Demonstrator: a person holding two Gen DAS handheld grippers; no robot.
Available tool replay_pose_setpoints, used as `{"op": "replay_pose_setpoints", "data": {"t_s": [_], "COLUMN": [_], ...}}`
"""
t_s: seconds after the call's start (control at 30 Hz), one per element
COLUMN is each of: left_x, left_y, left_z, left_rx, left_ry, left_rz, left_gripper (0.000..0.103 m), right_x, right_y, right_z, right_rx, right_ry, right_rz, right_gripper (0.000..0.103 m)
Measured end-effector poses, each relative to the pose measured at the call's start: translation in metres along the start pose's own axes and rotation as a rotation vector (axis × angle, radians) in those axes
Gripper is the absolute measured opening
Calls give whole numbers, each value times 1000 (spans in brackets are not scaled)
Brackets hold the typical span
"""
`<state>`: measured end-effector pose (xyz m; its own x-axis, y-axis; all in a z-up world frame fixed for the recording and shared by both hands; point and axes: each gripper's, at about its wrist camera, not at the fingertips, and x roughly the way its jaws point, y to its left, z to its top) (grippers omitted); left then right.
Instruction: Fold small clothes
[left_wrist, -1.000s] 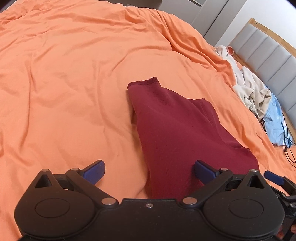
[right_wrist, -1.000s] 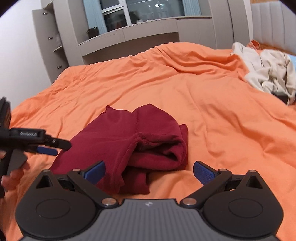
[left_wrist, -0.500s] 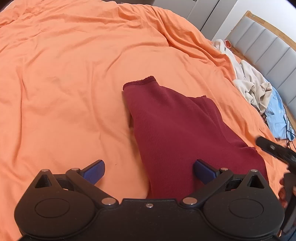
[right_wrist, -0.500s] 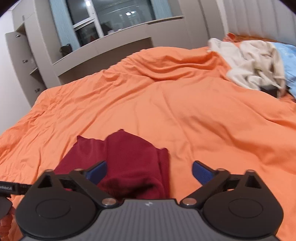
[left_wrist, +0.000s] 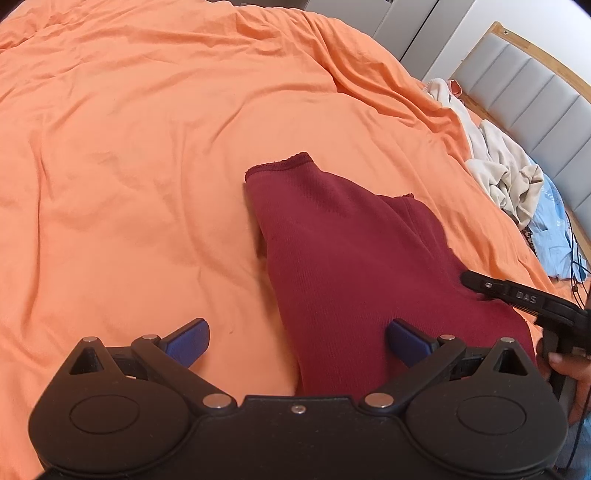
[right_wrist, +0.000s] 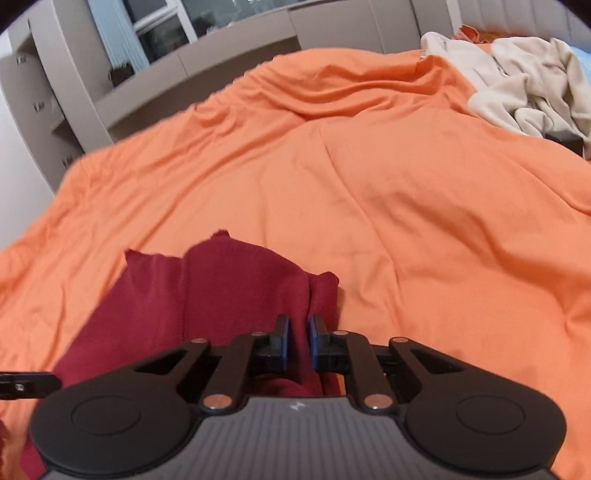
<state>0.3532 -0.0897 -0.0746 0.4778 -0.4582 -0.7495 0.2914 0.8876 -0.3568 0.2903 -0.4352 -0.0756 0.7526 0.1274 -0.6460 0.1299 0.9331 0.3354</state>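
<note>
A dark red garment (left_wrist: 347, 258) lies partly folded on the orange bed cover (left_wrist: 129, 147). My left gripper (left_wrist: 297, 338) is open and empty, low over the garment's near edge, with its right finger above the cloth. My right gripper (right_wrist: 298, 341) is shut on a raised fold of the dark red garment (right_wrist: 207, 295) at its right edge. The right gripper also shows in the left wrist view (left_wrist: 517, 297), at the garment's right side.
A pile of beige and light blue clothes (left_wrist: 517, 184) lies at the bed's right side by the grey headboard (left_wrist: 532, 92); the pile also shows in the right wrist view (right_wrist: 517, 77). Grey cabinets and a window (right_wrist: 166, 55) stand beyond the bed.
My right gripper has moved down onto the garment and closed on a fold at its right edge. My left gripper has stayed open and shifted only slightly.
</note>
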Motion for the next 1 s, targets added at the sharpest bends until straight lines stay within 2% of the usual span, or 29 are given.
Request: {"op": "replay_pose_setpoints", "data": {"t_s": [0.17, 0.33, 0.37, 0.4, 0.43, 0.5, 0.57, 0.73, 0.8, 1.0], "left_x": [1, 13, 16, 18, 19, 21, 24, 29, 31, 35], "left_y": [3, 7, 8, 9, 10, 11, 12, 12, 11, 12], "left_z": [2, 5, 5, 6, 6, 5, 5, 5, 5, 7], "left_rx": [-5, -32, -35, -38, -41, -47, -55, -82, -91, -110], "left_ry": [-12, 11, 17, 23, 26, 27, 31, 48, 53, 71], "left_rz": [-5, -30, -31, -32, -34, -40, -43, -49, -49, -73], "left_gripper": [103, 103, 103, 103, 103, 103, 103, 103, 103, 100], "right_x": [-18, -5, -4, -4, -4, -3, -3, 3, 4, 3], "right_y": [-3, -9, -8, -8, -9, -13, -18, -22, -21, -14], "right_z": [-6, -8, -9, -8, -9, -9, -10, -13, -14, -17], "right_rx": [0, 49, 46, 47, 55, 79, 113, 161, 167, 160], "right_ry": [-37, 7, 12, 17, 18, 20, 21, 28, 29, 19], "right_rz": [-1, -9, -15, -21, -30, -31, -9, 31, 42, 55], "right_gripper": [10, 13, 18, 29, 35, 63, 74, 74, 62, 42]}}
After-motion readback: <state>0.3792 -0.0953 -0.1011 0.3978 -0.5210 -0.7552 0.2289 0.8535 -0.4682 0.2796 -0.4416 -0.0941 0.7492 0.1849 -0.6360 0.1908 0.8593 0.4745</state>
